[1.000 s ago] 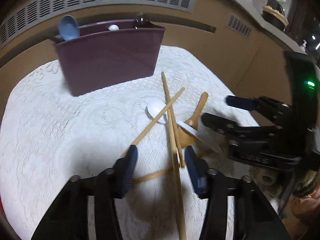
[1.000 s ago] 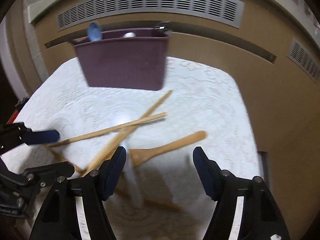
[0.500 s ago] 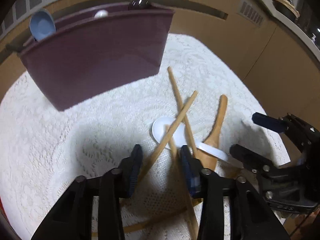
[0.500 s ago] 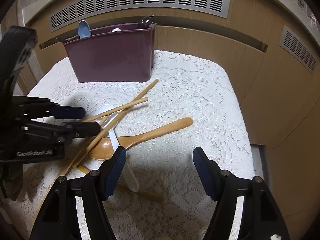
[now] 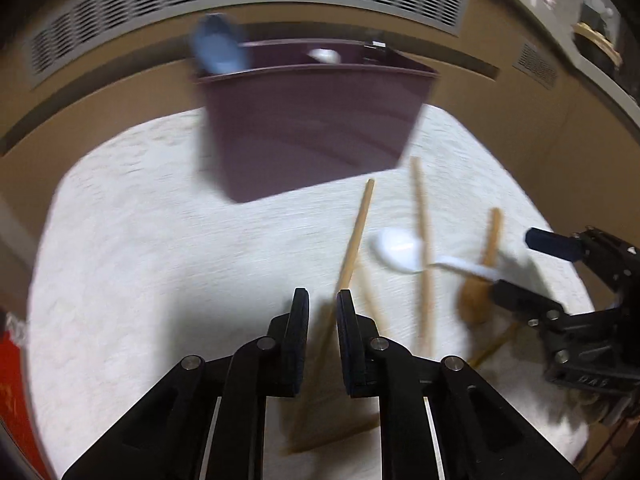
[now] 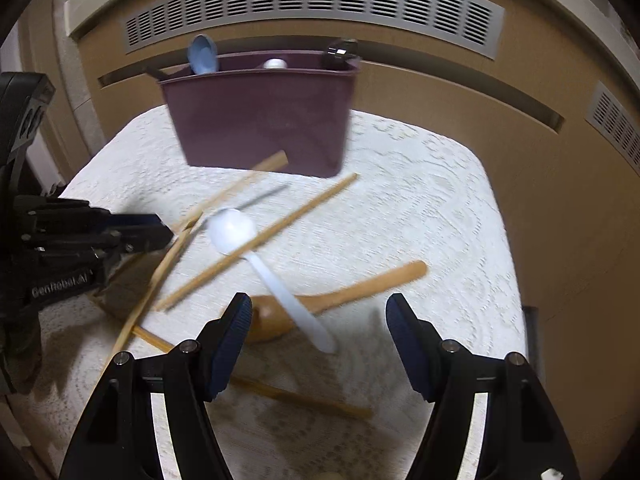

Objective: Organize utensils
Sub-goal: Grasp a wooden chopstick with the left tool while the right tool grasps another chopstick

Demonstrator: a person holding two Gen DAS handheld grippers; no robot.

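The left gripper [image 5: 322,316] is carrying the only legible marking, "GenRobot.AI", printed in white on its black body in the right wrist view. Its fingers [image 5: 300,320] are standing nearly together, with one wooden chopstick [image 5: 354,236] running between them; the blurred frame does not settle whether they are clamping it. In the right wrist view this chopstick is appearing raised, its far end lying over the front wall of the bin.

The right gripper [image 6: 318,336] is hovering low over the bench [image 6: 420,208], which is wearing a white lace cloth. Its fingers [image 6: 232,336] are standing wide apart and holding nothing.

Count on the bench:
- Wooden chopsticks: about four, crossing one another; blur is preventing a firm count.
- White plastic spoon [image 6: 256,252]: one, lying across the wooden spoon.
- Wooden spoon [image 6: 340,296]: one, just ahead of the right gripper.

One maroon bin [image 6: 260,120] is standing at the far edge, holding a blue spoon [image 6: 203,56], a white utensil and a dark one.
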